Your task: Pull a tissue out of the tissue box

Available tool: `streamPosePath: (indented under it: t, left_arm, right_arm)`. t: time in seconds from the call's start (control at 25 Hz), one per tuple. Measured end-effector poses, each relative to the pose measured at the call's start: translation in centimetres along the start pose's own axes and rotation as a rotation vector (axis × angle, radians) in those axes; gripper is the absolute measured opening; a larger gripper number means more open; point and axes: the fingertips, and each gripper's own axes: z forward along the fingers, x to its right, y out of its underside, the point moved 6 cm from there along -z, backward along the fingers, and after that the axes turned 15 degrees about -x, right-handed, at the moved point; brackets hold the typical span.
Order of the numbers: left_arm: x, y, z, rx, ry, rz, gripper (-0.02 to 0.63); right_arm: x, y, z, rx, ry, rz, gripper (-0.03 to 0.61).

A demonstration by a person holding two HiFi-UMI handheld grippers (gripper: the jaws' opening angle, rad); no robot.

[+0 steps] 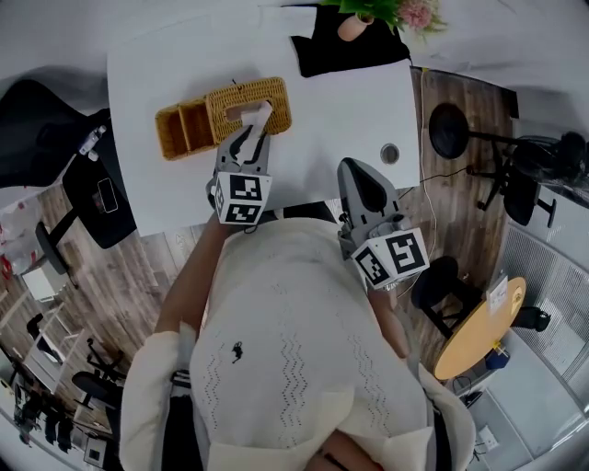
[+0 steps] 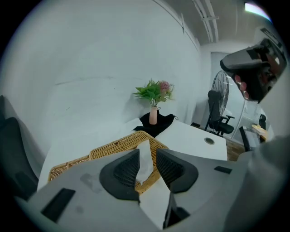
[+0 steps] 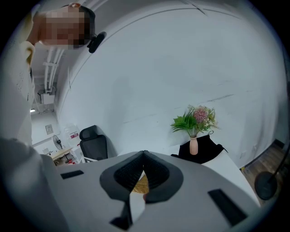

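A wicker tissue box (image 1: 272,94) stands on the white table (image 1: 340,110), with an open wicker compartment (image 1: 182,131) joined to its left end. A white tissue (image 1: 259,116) rises out of its top slot. My left gripper (image 1: 257,131) is shut on that tissue just above the box. In the left gripper view the tissue (image 2: 144,166) runs up between the dark pads (image 2: 125,171), with the box (image 2: 117,145) behind. My right gripper (image 1: 355,168) hovers over the table's near edge to the right, shut and holding nothing; its jaw tips (image 3: 144,154) meet.
A pink vase with flowers (image 1: 353,25) stands on a black cloth (image 1: 354,53) at the table's far side. A cable hole (image 1: 390,153) lies near the right edge. A black chair (image 1: 98,191) is left of the table, a fan (image 1: 448,130) to its right.
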Motion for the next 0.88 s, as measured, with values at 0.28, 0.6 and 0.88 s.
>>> streamPosePath:
  t: [0.28, 0.6, 0.88]
  left_arm:
    - [-0.1, 0.1, 1.5, -0.083, -0.028, 0.045, 0.121]
    - [-0.9, 0.5, 2.0, -0.118, -0.047, -0.010, 0.044]
    - [-2.4, 0.6, 1.8, -0.126, -0.082, -0.059, 0.015]
  right_arm:
    - [0.4, -0.3, 0.5, -0.006, 0.002, 0.005, 0.002]
    - [0.6, -0.4, 0.8, -0.008, 0.008, 0.002, 0.002]
    - [0.8, -0.5, 1.1, -0.008, 0.008, 0.006, 0.002]
